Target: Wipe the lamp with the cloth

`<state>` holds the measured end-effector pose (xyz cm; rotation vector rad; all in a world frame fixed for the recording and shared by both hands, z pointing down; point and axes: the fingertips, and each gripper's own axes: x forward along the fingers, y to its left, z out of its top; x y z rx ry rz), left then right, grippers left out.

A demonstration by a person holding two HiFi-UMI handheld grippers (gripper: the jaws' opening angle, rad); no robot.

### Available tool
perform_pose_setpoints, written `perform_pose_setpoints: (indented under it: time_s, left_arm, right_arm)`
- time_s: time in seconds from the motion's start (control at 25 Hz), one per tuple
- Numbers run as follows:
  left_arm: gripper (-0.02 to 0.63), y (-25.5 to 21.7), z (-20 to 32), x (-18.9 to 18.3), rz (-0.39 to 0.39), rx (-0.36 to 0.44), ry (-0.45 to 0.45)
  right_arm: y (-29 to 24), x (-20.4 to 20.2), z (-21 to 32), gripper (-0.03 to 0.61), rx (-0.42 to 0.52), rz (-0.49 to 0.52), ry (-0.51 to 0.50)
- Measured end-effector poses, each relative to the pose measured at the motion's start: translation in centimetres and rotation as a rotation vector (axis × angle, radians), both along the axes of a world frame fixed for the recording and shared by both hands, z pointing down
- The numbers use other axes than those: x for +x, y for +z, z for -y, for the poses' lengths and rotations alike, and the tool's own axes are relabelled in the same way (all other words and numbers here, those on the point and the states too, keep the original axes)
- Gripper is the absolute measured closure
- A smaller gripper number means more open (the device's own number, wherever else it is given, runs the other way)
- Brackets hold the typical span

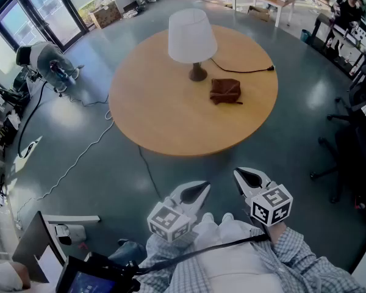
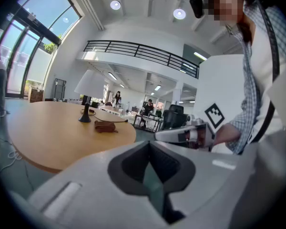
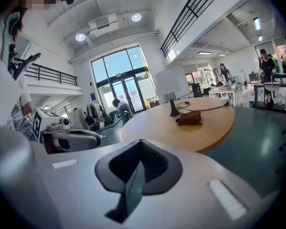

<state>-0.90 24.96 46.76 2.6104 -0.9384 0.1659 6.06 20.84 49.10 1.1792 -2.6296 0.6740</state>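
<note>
Head view: the round wooden table (image 1: 165,124) stood well ahead of the person, and the lamp (image 1: 193,44) rose near its far middle, upright, long axis vertical, white shade (image 1: 191,34) above and dark base (image 1: 198,75) on the wood. The brown cloth (image 1: 225,91) lay crumpled just beside the base, on its right, apart from it, likely left there to be close at hand for wiping. A black cord (image 1: 241,70) ran from the base toward the table's right edge and ended on the top. The left tongs (image 1: 198,191) and right tongs (image 1: 243,176) were held low and close to the person's body, side by side, both pointing toward the table and well short of it; I judged this a ready stance with the wiping not yet begun.

Left gripper view: the left tongs were clenched with nothing between them. Beyond them the lamp stood upright far across the table, and the cloth lay flat on the near side of the base. The other tongs showed at the right.

Right gripper view: the right tongs were likewise clenched and empty. The lamp stood vertical at the far part of the table, the cloth lay low before it, wider than it was tall, and the cord trailed off to the right.
</note>
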Motion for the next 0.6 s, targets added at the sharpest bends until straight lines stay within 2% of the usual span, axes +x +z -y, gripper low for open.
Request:
perform_pose_setpoints:
  time_s: [0.6]
  left_arm:
    - [0.609, 0.40, 0.41, 0.03, 0.004, -0.003, 0.008]
  right_arm:
    - [0.64, -0.04, 0.21, 0.575, -0.016, 0.000, 0.001]
